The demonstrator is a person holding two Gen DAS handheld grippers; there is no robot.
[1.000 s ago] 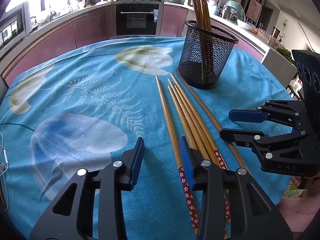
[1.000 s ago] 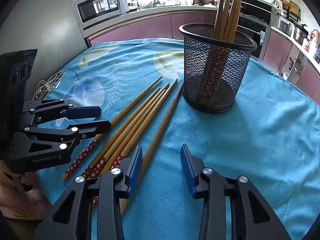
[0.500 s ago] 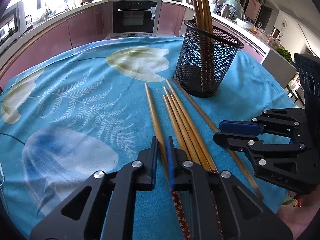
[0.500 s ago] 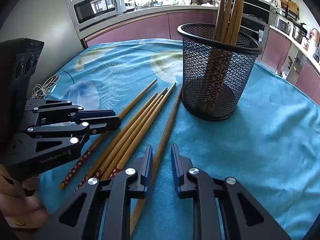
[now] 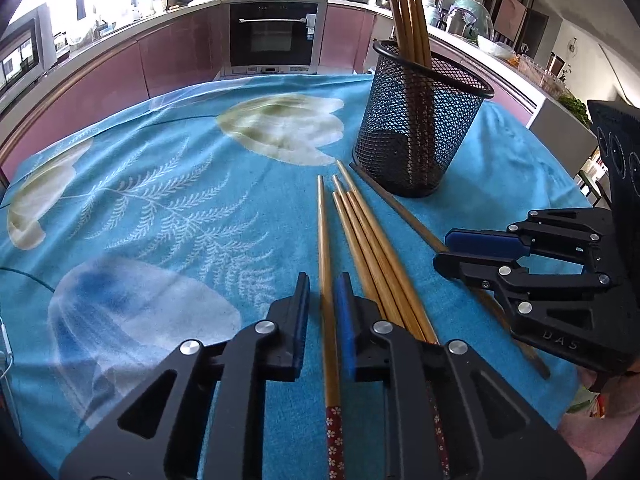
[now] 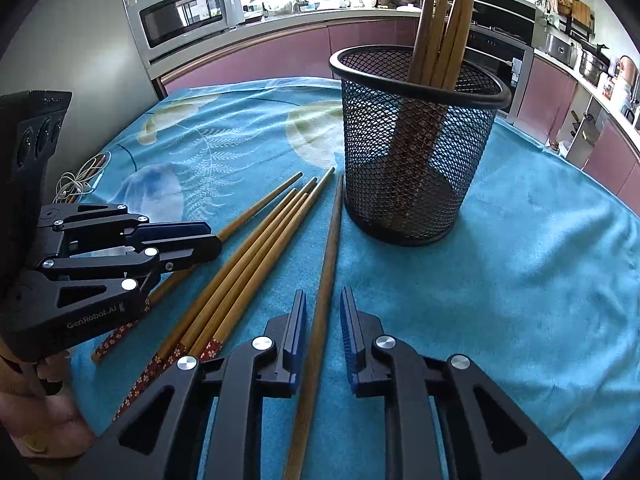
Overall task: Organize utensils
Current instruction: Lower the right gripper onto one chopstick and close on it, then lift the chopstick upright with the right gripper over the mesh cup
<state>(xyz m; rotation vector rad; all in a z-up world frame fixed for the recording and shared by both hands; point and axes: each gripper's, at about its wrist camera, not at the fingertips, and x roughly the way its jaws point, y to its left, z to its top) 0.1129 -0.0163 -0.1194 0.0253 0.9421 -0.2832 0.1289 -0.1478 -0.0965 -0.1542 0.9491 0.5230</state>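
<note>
Several wooden chopsticks lie on the blue cloth in front of a black mesh holder (image 5: 420, 128) (image 6: 408, 160), which has more chopsticks (image 5: 408, 8) (image 6: 444, 20) standing in it. My left gripper (image 5: 322, 280) (image 6: 214, 236) straddles the leftmost chopstick (image 5: 323, 232) (image 6: 260, 208). Its jaws are opening, with a thin gap beside the stick. My right gripper (image 6: 323, 300) (image 5: 442, 248) straddles the darker rightmost chopstick (image 6: 332, 240) (image 5: 400, 212). Its jaws are opening too, with gaps on both sides. A bundle of three chopsticks (image 5: 368, 240) (image 6: 256, 264) lies between them.
A blue floral tablecloth (image 5: 160, 200) covers the table. A white cord (image 6: 76, 184) lies at its left edge. A person's hand (image 6: 40, 420) holds the left gripper. Beyond the table are purple cabinets, an oven (image 5: 276, 32) and a microwave (image 6: 184, 20).
Both grippers' jaws came from wide apart to nearly together, each around one chopstick, and now stand slightly wider. The left gripper shifted over the leftmost chopstick.
</note>
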